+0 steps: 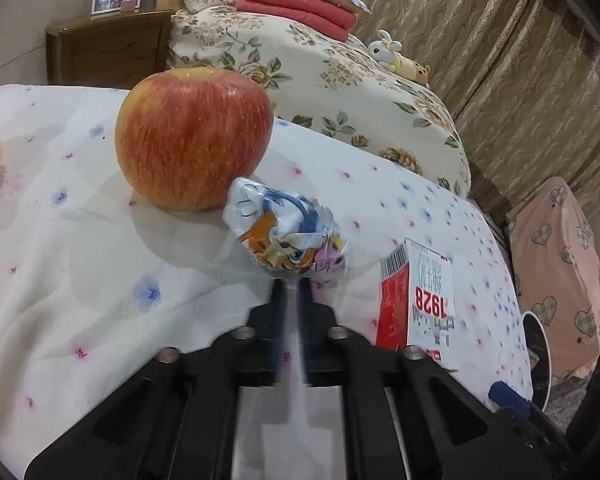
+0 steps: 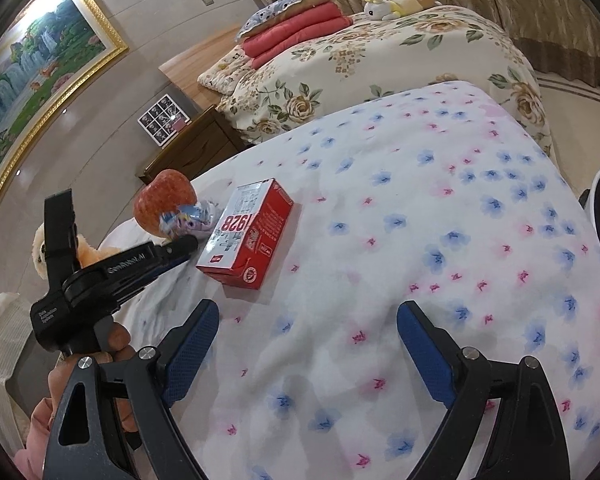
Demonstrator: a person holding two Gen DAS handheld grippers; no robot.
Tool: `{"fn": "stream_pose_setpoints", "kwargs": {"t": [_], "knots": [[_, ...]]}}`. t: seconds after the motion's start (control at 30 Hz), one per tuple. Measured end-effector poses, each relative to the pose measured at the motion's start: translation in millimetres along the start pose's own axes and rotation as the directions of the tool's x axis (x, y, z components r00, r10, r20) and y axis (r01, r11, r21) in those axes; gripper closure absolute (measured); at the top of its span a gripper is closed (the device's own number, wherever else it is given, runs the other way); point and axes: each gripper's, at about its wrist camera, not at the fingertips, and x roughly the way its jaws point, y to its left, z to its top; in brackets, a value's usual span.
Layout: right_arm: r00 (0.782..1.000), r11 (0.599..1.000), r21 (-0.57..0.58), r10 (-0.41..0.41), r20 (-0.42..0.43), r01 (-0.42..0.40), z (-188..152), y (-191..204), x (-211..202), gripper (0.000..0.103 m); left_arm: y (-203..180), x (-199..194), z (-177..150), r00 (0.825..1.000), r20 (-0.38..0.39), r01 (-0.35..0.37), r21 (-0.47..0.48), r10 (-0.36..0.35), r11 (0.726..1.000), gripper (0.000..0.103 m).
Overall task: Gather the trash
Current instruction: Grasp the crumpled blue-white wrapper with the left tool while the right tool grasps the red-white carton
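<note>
Left claw (image 1: pixel 291 280), pinched fully together, grips the crumpled wrapper (image 1: pixel 286 232) beside the apple (image 1: pixel 194 138).

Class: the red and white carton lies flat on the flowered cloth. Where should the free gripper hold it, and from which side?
Grip the carton across its two long sides, coming down from above with the right gripper. It lies flat, its long sides are bare, and the open jaws look wide enough, probably.

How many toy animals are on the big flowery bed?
2: a white bunny and a yellow bear lying side by side at the bed's far edge. More may be hidden.
</note>
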Motion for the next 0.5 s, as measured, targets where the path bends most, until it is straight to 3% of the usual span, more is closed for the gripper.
{"fn": "stream_pose_setpoints", "kwargs": {"t": [0.23, 0.5], "knots": [[1.000, 0.999, -0.047, 0.014, -0.006, -0.014, 0, 21, 9, 0.011, 14, -35, -17, 0.999, 0.036, 0.017, 0.001, -0.017, 1.000, 0.102], [1.000, 0.994, -0.112, -0.007, -0.015, 0.005, 13, 55, 40, 0.012, 33, -52, -47, 1.000, -0.005, 0.018, -0.042, -0.018, 0.999, 0.102]]}}
